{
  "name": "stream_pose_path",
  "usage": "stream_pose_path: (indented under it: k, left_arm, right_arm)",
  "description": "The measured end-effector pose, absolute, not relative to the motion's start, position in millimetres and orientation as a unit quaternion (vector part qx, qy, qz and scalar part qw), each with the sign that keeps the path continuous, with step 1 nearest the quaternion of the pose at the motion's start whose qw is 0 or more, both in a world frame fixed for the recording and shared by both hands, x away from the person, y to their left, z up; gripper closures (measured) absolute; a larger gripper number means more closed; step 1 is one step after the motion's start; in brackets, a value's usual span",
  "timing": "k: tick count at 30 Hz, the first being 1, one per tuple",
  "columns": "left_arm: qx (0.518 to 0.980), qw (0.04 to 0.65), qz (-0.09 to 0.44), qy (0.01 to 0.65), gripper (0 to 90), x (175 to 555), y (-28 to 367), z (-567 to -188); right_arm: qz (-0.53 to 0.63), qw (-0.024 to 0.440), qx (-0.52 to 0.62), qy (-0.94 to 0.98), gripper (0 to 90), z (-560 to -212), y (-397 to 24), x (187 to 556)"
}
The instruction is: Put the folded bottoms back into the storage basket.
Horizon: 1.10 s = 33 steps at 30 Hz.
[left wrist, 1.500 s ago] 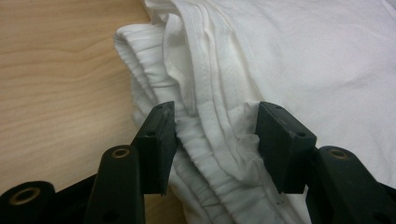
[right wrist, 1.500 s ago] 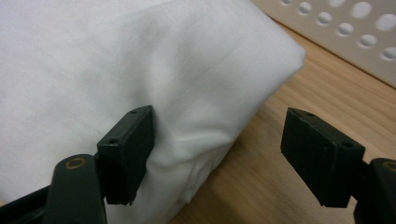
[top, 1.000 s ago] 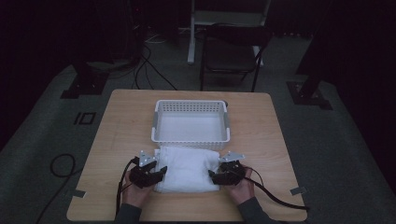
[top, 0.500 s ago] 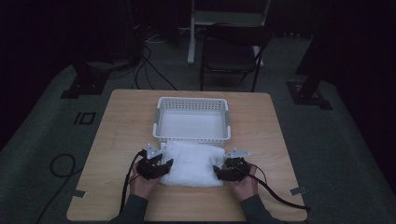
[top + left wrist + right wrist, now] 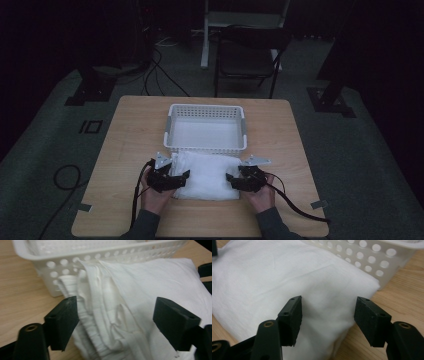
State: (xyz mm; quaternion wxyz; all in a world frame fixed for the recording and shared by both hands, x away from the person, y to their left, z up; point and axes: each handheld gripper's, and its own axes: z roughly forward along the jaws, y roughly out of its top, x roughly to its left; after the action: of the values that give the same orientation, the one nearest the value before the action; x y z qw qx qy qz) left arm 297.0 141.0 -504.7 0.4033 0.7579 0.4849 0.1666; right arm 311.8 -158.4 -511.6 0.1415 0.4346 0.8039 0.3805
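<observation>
A folded white cloth (image 5: 207, 172) lies on the table, its far edge against the white perforated basket (image 5: 206, 147). My left gripper (image 5: 184, 178) is at the cloth's left end. In the left gripper view its jaws have just been opening and stand wide, with the cloth's bunched layers (image 5: 130, 305) loose between them, so the left gripper (image 5: 117, 320) is open. My right gripper (image 5: 231, 181) is at the cloth's right end. Its jaws have just been closing, but the right gripper (image 5: 329, 315) still stands open astride the cloth's corner (image 5: 287, 275), not pressing it.
The basket (image 5: 100, 252) stands empty in the middle of the wooden table (image 5: 135, 130), just beyond the cloth; its holed wall (image 5: 372, 255) is close ahead of both grippers. A cable trails from each gripper toward the table's front. A chair stands beyond the table.
Both hands and the cloth have edged slightly toward the basket. Nothing else has visibly moved.
</observation>
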Motion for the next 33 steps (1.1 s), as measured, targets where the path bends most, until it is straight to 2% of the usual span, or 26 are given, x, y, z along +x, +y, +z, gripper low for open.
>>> stream_pose_path:
  k: [5, 8, 16, 20, 25, 31, 33]
  left_arm:
    - [0.762, 0.378, 0.156, 0.502, 13.6, 303.5, 140.7, -518.4]
    - [0.758, 0.382, 0.138, 0.510, 9.0, 308.2, 144.7, -528.2]
    - [0.763, 0.380, 0.144, 0.503, 8.5, 309.7, 144.2, -533.2]
    - [0.764, 0.383, 0.148, 0.497, 7.4, 311.5, 143.7, -537.1]
    - [0.754, 0.399, 0.112, 0.510, 2.2, 318.9, 150.5, -547.0]
    - [0.745, 0.414, 0.074, 0.518, 1.3, 322.8, 155.6, -553.6]
    - [0.746, 0.415, 0.076, 0.515, 1.3, 322.6, 156.1, -554.1]
  right_arm:
    - [0.375, 0.134, 0.450, 0.800, 20.9, -517.5, -155.5, 315.1]
    - [0.375, 0.126, 0.455, 0.798, 19.3, -519.1, -154.8, 316.2]
    - [0.373, 0.123, 0.467, 0.792, 13.4, -519.9, -155.3, 317.2]
    - [0.361, 0.103, 0.484, 0.791, 9.9, -531.2, -156.9, 326.8]
    - [0.367, 0.081, 0.491, 0.786, 9.1, -540.4, -159.0, 336.1]
    - [0.366, 0.064, 0.492, 0.787, 9.2, -543.4, -159.8, 339.9]
    - [0.368, 0.056, 0.494, 0.786, 9.2, -544.5, -160.6, 341.0]
